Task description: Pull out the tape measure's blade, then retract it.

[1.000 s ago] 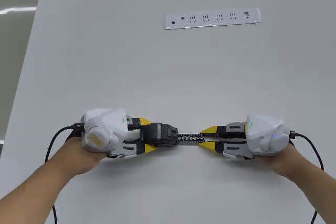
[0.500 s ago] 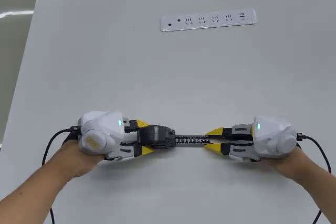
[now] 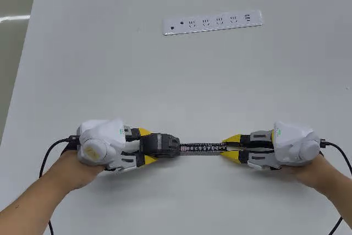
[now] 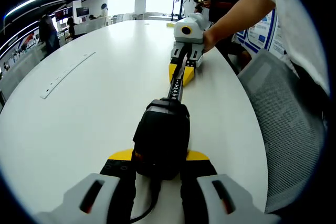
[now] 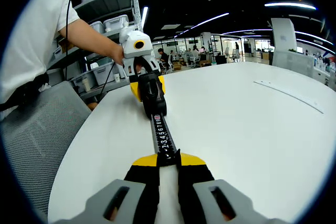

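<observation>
The black tape measure case (image 3: 160,144) lies low over the white table, held between the yellow-tipped jaws of my left gripper (image 3: 147,146). In the left gripper view the case (image 4: 161,137) sits right between my jaws (image 4: 157,157). A dark numbered blade (image 3: 201,147) runs from the case to the right. My right gripper (image 3: 230,148) is shut on the blade's end. The right gripper view has the blade (image 5: 163,137) leading from my closed jaws (image 5: 168,159) to the case (image 5: 151,95) and the left gripper (image 5: 137,43) beyond.
A white power strip (image 3: 212,22) lies farther back on the table (image 3: 165,81); it is the long strip (image 4: 65,73) at the left of the left gripper view. A grey mesh chair (image 4: 286,124) stands by the table edge. Cables trail from both grippers.
The right gripper has moved right, away from the left one, and more blade is out of the case. The head camera has shifted slightly.
</observation>
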Tool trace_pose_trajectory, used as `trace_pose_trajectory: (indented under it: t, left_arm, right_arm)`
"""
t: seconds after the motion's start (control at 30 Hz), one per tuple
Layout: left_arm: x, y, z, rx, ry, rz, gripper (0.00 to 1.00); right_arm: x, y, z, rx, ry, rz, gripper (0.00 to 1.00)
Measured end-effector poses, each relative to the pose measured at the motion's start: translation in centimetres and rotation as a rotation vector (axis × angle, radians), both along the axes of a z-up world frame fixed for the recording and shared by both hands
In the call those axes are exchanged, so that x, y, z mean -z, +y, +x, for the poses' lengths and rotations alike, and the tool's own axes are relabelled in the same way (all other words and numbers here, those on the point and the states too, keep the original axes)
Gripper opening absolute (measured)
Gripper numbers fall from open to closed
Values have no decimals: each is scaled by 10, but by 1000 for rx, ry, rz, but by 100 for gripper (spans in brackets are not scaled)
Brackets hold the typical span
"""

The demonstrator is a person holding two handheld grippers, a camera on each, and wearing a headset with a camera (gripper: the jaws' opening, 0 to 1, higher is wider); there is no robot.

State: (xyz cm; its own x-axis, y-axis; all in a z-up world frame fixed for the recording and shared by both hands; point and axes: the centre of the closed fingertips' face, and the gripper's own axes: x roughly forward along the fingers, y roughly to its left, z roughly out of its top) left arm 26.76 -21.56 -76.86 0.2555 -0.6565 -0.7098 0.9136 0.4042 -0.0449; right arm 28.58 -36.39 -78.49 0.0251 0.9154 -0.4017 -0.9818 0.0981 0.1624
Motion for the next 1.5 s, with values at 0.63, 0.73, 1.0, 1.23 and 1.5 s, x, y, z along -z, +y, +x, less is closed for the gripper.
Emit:
trace_pose_trajectory:
  t: [0.63,0.73,1.0,1.23,1.5]
  left_arm:
    - [1,-2,1,-7,10,2,29]
    - [1,-2,1,-7,10,7,28]
    - [1,-1,1,-6,12,10,28]
    - [1,-1,1,-8,14,13,28]
    - [1,-1,0,-10,16,18,29]
  right_arm:
    - [0,-23,4,6,-2,-8,10]
    - [1,-27,5,9,-3,-7,10]
    - [0,-38,6,18,2,-8,10]
    - [-1,-49,8,34,6,-7,10]
    - [-4,-62,9,55,13,-2,10]
